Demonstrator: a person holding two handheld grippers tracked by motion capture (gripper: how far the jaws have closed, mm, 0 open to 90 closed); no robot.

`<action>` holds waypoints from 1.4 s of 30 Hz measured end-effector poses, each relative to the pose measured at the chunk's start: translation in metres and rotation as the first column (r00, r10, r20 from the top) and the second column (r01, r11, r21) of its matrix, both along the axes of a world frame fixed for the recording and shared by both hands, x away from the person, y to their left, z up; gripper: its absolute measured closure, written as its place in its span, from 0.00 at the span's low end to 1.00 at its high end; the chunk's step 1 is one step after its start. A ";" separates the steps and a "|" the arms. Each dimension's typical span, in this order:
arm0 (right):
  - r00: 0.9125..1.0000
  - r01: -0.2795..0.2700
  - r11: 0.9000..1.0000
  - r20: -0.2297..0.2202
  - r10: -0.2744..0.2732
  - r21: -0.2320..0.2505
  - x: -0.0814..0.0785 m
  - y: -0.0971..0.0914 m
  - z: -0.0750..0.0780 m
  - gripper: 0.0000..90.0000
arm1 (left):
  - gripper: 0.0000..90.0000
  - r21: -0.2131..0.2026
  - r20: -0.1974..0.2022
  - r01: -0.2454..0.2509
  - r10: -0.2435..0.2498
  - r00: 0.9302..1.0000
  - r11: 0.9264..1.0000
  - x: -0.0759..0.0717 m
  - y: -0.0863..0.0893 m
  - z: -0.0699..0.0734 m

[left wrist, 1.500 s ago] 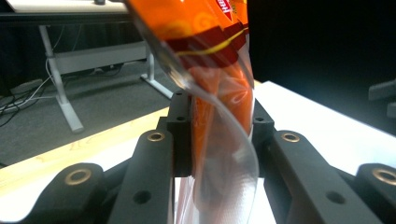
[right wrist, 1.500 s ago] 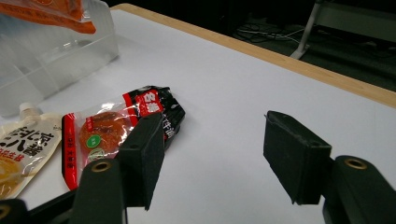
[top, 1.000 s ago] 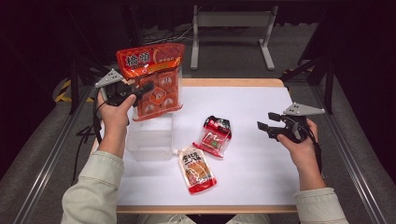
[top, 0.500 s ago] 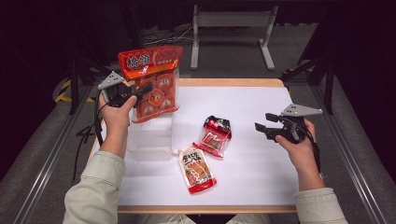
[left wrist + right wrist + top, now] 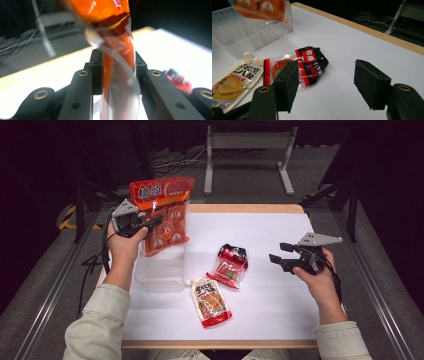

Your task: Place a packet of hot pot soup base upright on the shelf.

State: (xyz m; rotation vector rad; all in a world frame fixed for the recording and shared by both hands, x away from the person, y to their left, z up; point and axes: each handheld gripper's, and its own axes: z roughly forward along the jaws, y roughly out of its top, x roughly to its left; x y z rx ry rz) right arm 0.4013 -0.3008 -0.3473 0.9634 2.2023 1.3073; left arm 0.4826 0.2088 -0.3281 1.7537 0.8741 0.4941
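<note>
A large orange snack bag (image 5: pixel 165 215) hangs upright above a clear plastic container (image 5: pixel 160 272) at the table's left. My left gripper (image 5: pixel 155 222) is shut on the bag's left edge, and in the left gripper view the film (image 5: pixel 117 50) is pinched between both jaws of the left gripper (image 5: pixel 116 62). My right gripper (image 5: pixel 277 257) hovers over the right side of the table, open with nothing between its jaws. The right gripper (image 5: pixel 329 82) points toward a red and black packet (image 5: pixel 307 65), with the bag's lower end (image 5: pixel 262 7) over the container (image 5: pixel 242 32).
The red and black packet (image 5: pixel 230 265) lies mid-table. A spouted pouch (image 5: pixel 210 300) lies just in front of it, also seen as the spouted pouch (image 5: pixel 234 80) in the right gripper view. A metal stand (image 5: pixel 247 150) is on the floor beyond the table's far edge.
The left gripper and the orange bag have sunk slightly toward the clear container. The right hand has stayed where it was.
</note>
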 end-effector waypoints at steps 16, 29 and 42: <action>0.999 -0.037 0.999 -0.001 0.037 0.010 -0.001 0.005 -0.001 0.42 | 0.78 -0.027 -0.013 -0.148 0.147 0.989 0.989 0.006 0.003 -0.019; 0.999 -0.045 0.999 -0.002 0.045 -0.001 -0.001 0.008 -0.002 0.42 | 0.78 0.063 -0.123 -0.094 0.101 0.987 0.994 0.003 0.002 -0.032; 0.999 -0.046 0.999 -0.005 0.046 0.000 -0.002 0.009 -0.003 0.42 | 0.78 0.085 -0.194 -0.032 0.048 0.980 0.996 -0.012 0.011 -0.041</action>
